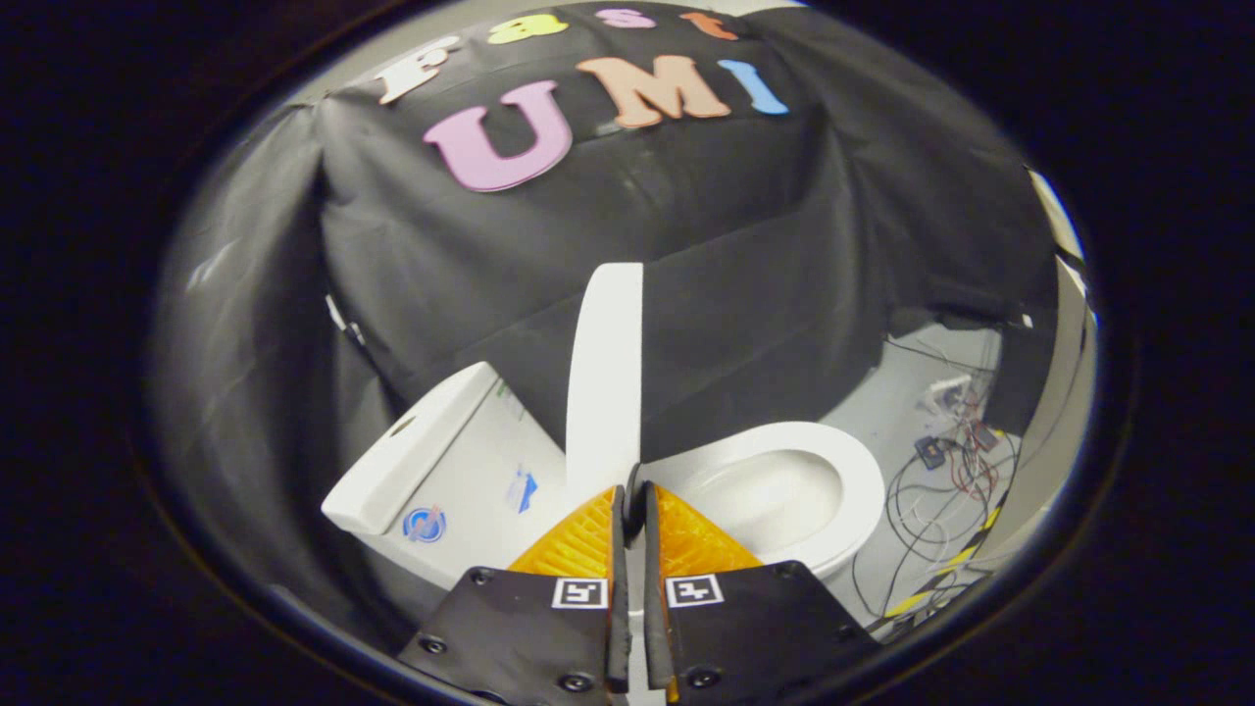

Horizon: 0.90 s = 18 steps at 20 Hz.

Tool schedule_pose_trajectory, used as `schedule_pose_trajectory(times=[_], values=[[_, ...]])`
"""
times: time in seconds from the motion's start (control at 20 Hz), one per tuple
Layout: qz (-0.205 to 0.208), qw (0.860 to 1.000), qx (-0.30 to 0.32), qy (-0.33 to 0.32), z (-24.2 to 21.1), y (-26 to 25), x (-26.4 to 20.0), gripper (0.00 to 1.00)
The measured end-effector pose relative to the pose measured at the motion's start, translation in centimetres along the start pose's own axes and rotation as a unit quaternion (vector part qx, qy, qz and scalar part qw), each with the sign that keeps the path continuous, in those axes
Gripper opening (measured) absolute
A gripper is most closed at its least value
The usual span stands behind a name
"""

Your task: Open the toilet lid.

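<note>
A white toilet stands just ahead of my fingers. Its lid (605, 373) is raised upright, seen edge-on, between the tank (441, 461) on the left and the open seat and bowl (784, 490) on the right. My gripper (630, 490) has its two fingers close together at the lid's lower edge. The thin edge of the lid appears to sit in the narrow gap between the fingertips, with both fingers pressed on it.
Black cloth forms the booth wall behind and to the left of the toilet. On the pale floor right of the bowl lie tangled cables and small electronics (946, 441). Yellow-black tape (941, 579) marks the floor near them.
</note>
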State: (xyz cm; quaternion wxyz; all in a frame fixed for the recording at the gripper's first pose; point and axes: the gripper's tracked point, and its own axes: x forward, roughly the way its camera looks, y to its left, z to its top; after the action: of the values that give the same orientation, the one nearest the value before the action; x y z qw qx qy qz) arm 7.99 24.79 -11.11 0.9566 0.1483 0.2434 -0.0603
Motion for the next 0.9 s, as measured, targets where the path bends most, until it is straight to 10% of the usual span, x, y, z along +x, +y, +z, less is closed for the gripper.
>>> schedule_pose_trajectory(times=[0.9], values=[[0.190,0.972,-0.128,0.053,-3.1,13.9,2.3,0.13]])
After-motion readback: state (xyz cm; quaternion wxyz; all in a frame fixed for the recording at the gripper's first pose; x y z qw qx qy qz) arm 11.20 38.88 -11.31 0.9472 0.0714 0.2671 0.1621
